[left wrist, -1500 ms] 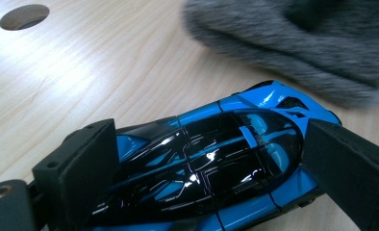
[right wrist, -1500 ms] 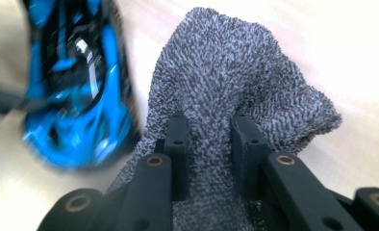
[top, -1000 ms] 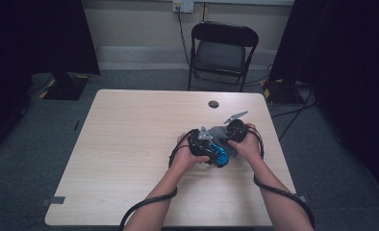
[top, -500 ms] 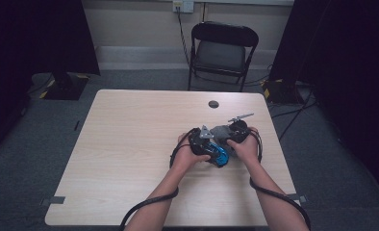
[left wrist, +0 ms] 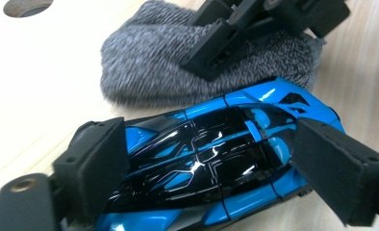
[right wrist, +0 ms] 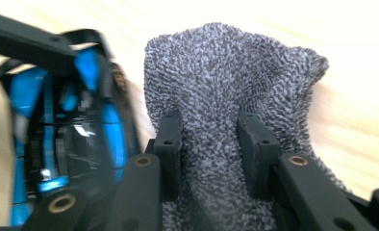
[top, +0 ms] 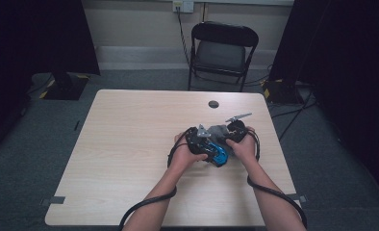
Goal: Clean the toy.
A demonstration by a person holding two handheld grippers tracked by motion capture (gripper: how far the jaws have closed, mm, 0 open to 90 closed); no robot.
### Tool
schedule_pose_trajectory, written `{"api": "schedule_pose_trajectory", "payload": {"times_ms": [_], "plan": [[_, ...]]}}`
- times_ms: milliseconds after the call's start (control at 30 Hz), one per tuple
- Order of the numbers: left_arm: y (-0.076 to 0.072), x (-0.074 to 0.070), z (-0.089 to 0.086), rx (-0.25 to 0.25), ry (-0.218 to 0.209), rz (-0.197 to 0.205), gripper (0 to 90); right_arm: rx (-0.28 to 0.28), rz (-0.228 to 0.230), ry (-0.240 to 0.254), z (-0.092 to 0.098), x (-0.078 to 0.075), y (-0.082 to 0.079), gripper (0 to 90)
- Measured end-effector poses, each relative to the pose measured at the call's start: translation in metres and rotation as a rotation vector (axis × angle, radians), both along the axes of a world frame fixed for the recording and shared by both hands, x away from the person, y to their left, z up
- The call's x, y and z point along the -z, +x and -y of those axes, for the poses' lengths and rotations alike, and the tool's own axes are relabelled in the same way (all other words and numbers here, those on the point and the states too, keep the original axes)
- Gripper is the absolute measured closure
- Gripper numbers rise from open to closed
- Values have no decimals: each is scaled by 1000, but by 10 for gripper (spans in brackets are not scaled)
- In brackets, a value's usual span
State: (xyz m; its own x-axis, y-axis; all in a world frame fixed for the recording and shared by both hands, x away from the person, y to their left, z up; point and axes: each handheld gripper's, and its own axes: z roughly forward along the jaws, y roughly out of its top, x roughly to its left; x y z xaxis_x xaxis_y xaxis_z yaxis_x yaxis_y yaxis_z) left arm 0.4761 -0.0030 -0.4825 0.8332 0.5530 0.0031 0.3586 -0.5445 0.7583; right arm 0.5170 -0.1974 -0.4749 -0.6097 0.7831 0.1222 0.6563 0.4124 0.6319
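Note:
A blue and black toy car (left wrist: 211, 159) lies on the wooden table, right of centre, lengthwise between the jaws of my left gripper (left wrist: 211, 168). Its pads touch both ends of the car, and the jaws have just been opening a little. Just beyond the car sits a grey terry cloth (right wrist: 226, 72). My right gripper (right wrist: 209, 139) pinches a fold of it, its jaws having just been closing. From above, the car (top: 220, 155) and the cloth (top: 218, 131) sit between the two hands, with the left gripper (top: 203, 145) and the right gripper (top: 232, 132) side by side.
A round cable hole (top: 213, 104) sits in the table (top: 130, 144) behind the hands. A black folding chair (top: 223, 53) stands beyond the far edge. Cables trail from both grippers off the near edge. The table's right edge is close to the right hand.
Both hands stay almost where they were. The right gripper and its grey plate have shifted slightly over the cloth.

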Motion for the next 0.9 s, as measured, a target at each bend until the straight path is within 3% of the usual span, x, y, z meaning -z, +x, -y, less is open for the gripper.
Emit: {"api": "schedule_pose_trajectory", "payload": {"times_ms": [133,433,667,733,833,900], "plan": [[0,2,-1,-6,-16,2,87,-43,26,-7,-10,-1,0,585],[0,2,0,-9,-23,0,82,40,44,28,2,-14,-2,407],[1,3,-1,-8,-32,1,76,78,33,-1,11,-17,-4,377],[1,3,-1,-7,-33,-1,72,99,15,-23,12,-13,-4,370],[1,4,0,-4,-38,2,68,85,-25,-56,10,-2,-3,399],[1,6,0,-5,-53,-2,63,79,-21,-59,7,2,-4,422]]}}
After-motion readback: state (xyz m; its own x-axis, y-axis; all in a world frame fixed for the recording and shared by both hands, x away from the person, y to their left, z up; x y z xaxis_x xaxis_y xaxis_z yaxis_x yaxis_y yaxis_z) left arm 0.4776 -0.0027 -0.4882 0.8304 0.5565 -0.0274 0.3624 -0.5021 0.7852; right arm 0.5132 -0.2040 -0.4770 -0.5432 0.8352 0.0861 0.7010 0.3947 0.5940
